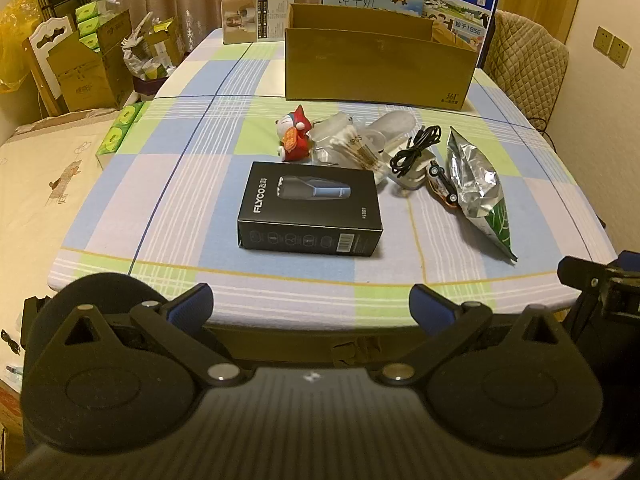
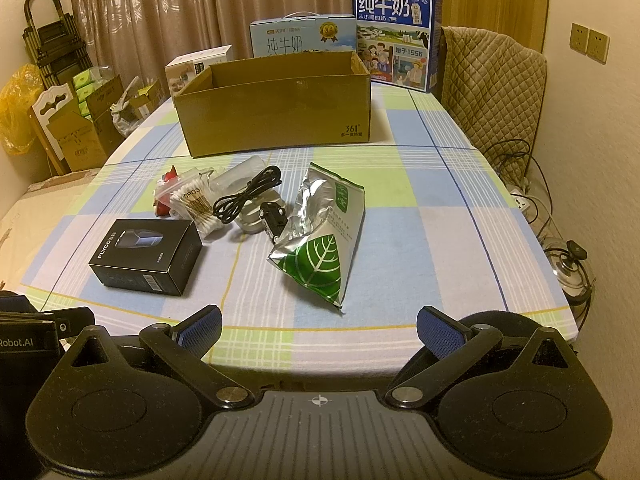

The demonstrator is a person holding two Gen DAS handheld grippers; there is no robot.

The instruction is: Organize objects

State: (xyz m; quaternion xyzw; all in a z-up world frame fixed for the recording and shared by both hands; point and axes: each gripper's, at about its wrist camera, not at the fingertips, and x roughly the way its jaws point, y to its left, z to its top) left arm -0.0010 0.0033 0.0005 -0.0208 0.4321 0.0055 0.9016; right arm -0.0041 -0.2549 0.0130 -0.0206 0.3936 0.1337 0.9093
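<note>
Jaws of both grippers stand spread wide with nothing between them. The left gripper point(image 1: 311, 304), black with blue ribbed pads, hangs over the near edge of the table; the right gripper point(image 2: 319, 328) does the same just beside it, and each shows at the edge of the other's view.

Nearest the left gripper lies a black rectangular cardboard shaver box point(image 1: 310, 209) printed "FLYCO", flat on the table's checked blue, green and lilac cloth point(image 1: 172, 184). Nearest the right gripper lies a crumpled silver foil pouch with a green leaf print point(image 2: 320, 236), its leaf end toward the camera.

Between and behind those two sits a tight cluster: a small red and white cartoon figurine point(image 1: 294, 134), a clear plastic bag of cotton swabs point(image 1: 352, 144) touching it, a translucent plastic piece point(image 1: 394, 126) whose nature I cannot tell, a coiled black cable point(image 1: 416, 146) draped over a white charger plug point(image 1: 414, 172), and a small toy car in black and orange point(image 1: 440, 180) against the pouch's edge.

Farther back, well apart from the cluster, an open brown cardboard box point(image 2: 276, 120) stands upright, its inside showing nothing in either view. Behind it stand two blue and white milk cartons with Chinese lettering point(image 2: 396, 40) and a smaller white product box point(image 1: 258, 14). A chair draped in a quilted beige cover point(image 2: 492, 92) stands at the table's far right corner, and brown curtains point(image 2: 180, 8) hang behind.
</note>
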